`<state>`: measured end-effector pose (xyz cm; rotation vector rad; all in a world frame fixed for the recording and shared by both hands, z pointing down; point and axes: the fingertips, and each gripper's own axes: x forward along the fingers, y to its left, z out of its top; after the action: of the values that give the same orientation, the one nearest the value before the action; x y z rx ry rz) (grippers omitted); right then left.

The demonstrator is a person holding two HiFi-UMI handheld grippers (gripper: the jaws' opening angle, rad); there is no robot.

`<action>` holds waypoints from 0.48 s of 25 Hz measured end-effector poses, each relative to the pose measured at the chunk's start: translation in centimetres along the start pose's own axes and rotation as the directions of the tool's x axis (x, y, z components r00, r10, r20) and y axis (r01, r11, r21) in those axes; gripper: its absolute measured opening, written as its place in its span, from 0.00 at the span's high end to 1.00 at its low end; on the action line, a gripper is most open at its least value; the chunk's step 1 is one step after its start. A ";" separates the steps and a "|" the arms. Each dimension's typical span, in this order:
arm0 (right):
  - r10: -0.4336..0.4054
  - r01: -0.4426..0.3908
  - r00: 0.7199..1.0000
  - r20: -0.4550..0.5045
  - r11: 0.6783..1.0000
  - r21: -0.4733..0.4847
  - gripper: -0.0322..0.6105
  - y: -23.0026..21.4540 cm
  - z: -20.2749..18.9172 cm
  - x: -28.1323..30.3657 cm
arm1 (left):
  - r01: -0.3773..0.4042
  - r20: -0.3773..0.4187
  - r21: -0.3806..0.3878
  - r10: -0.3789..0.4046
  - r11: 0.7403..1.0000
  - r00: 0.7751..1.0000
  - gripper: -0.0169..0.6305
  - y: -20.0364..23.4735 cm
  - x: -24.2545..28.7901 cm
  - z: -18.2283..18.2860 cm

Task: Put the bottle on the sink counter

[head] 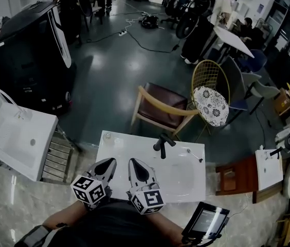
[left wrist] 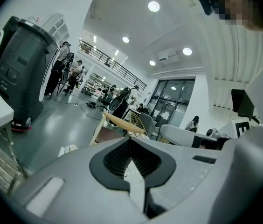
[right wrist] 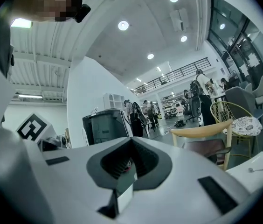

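A white sink counter [head: 191,187] with a black faucet [head: 163,144] lies just ahead of me in the head view. A small pale round object [head: 107,136] stands at its far left corner; I cannot tell whether it is the bottle. My left gripper [head: 110,162] and right gripper [head: 136,163] hover side by side over the counter's near left part, pointing away from me. In the left gripper view the left gripper [left wrist: 130,141] has its jaws shut with nothing in them. The right gripper [right wrist: 131,141] looks shut and empty too.
A thin metal rod [head: 194,155] lies on the counter right of the faucet. Beyond stand a wooden chair [head: 160,109] and a gold wire chair [head: 212,94]. Another white sink [head: 21,138] is at left, a black machine [head: 26,55] behind it, a tablet [head: 206,221] at lower right.
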<state>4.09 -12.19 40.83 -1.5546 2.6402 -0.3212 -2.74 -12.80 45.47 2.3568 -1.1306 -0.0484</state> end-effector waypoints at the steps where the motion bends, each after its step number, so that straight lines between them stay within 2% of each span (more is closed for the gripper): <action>1: 0.002 -0.002 1.000 -0.001 1.000 -0.001 0.96 0.1 0.0 0.1 | 0.000 0.000 -0.002 0.000 1.000 1.000 0.97 0.1 0.0 0.0; 12: 0.019 -0.019 1.000 -0.006 1.000 -0.007 0.96 0.6 -0.4 0.1 | -0.022 0.002 -0.028 0.023 0.999 1.000 0.97 1.0 -0.3 -0.4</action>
<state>3.47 -11.91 41.12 -1.5313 2.6617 -0.3166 -3.55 -12.96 46.19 2.3197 -1.1502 -0.0590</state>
